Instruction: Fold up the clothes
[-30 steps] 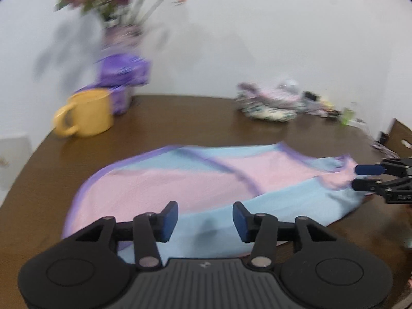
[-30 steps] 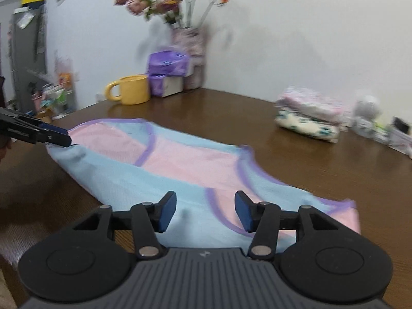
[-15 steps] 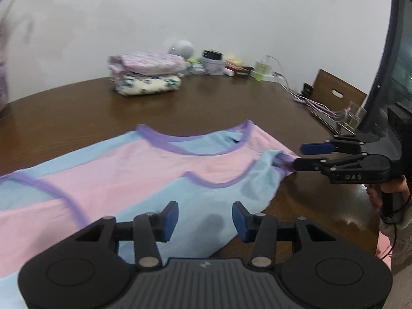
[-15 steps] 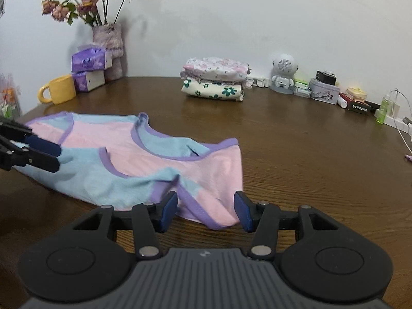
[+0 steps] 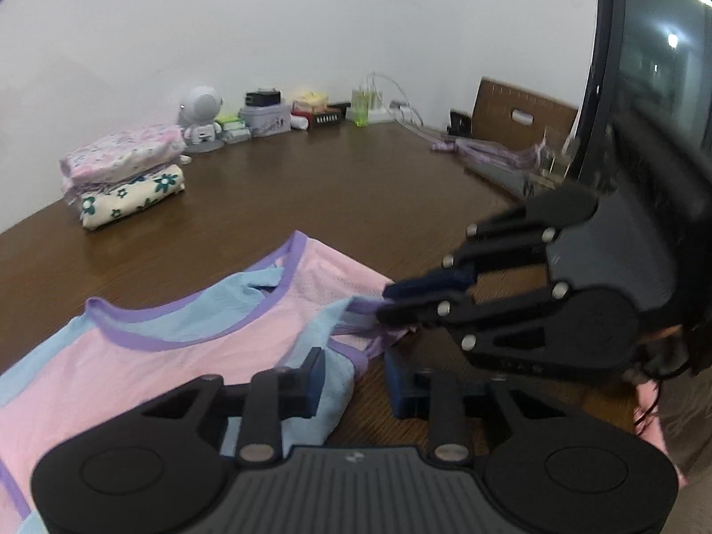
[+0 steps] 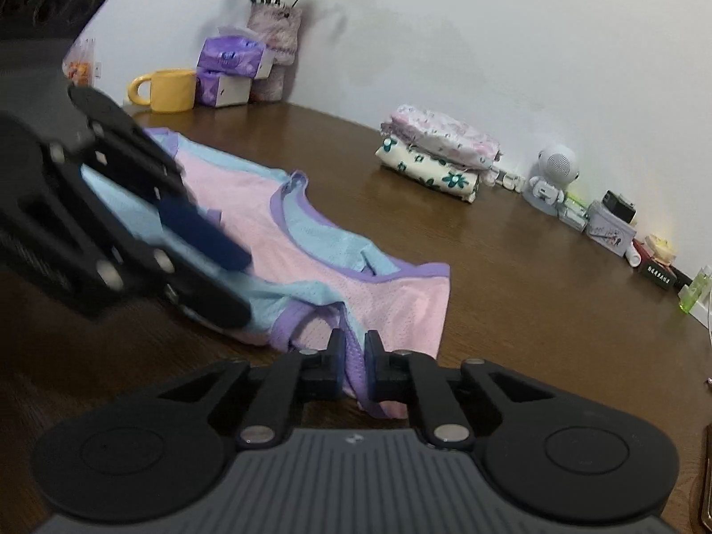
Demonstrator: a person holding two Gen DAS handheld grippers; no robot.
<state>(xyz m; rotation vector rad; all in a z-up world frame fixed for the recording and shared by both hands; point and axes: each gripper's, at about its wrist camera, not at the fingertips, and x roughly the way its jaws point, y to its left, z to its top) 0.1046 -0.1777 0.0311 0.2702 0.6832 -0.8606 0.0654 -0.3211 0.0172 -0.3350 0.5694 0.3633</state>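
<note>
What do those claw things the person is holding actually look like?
Each claw is matte black plastic. The left claw and right claw each have two linkage arms with silver pivot pins, ending in dark blue pads. Behind them sits a ribbed grey body with a small white logo, flanked by two round black discs.

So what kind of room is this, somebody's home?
Probably a home: a wooden table with a vase of flowers, a yellow mug and folded clothes against a plain wall.
</note>
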